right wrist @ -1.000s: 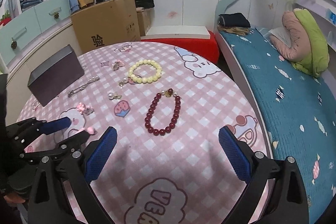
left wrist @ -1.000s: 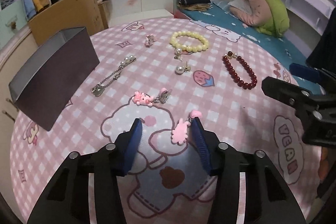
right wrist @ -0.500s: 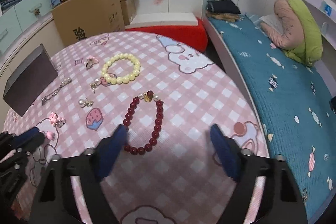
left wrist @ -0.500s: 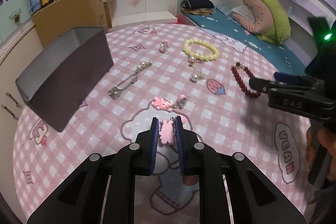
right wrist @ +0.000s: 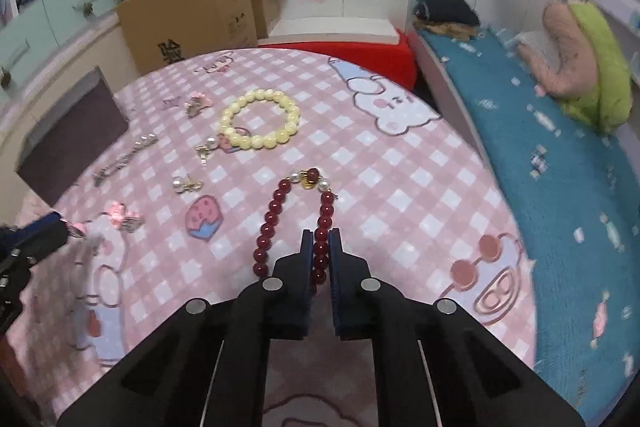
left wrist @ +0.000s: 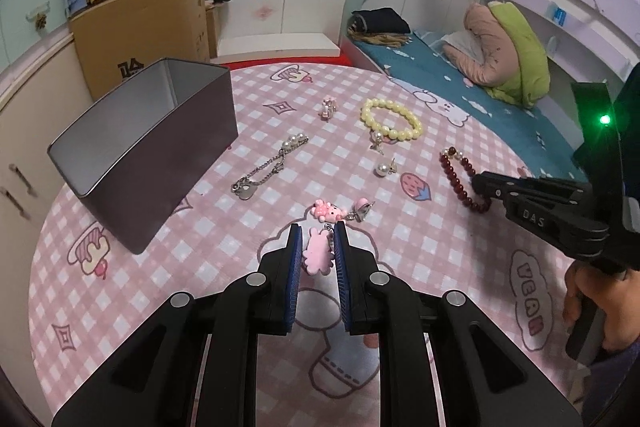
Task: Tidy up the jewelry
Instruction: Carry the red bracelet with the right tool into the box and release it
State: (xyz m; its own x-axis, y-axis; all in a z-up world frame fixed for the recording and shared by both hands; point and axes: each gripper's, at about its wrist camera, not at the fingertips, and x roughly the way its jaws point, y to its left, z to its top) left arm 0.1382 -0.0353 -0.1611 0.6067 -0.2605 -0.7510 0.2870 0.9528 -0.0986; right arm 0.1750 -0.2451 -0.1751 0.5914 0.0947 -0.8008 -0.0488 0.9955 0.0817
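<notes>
On the round table with a pink check cloth (left wrist: 192, 279), my left gripper (left wrist: 317, 231) is shut on a flat pink bunny-shaped charm (left wrist: 318, 258), held just above the cloth. My right gripper (right wrist: 321, 235) is shut on the right strand of a dark red bead bracelet (right wrist: 268, 223). The bracelet's far end, with pearls and a gold clasp, lies on the cloth. In the left wrist view the right gripper (left wrist: 480, 183) reaches in from the right onto the red bracelet (left wrist: 452, 173). An open grey tin box (left wrist: 160, 147) stands at the left.
A yellow bead bracelet (left wrist: 400, 135), a silver chain with pearls (left wrist: 262, 175), a pearl earring (left wrist: 381, 169), a star earring (left wrist: 377, 143), a small pink clip (left wrist: 328, 107) and a pink bear charm (left wrist: 326, 211) lie on the cloth. A bed borders the table's right side, a cardboard box its back left.
The left gripper closed on the pink charm and raised it off the cloth. The right gripper came down over the red bracelet and closed on one strand.
</notes>
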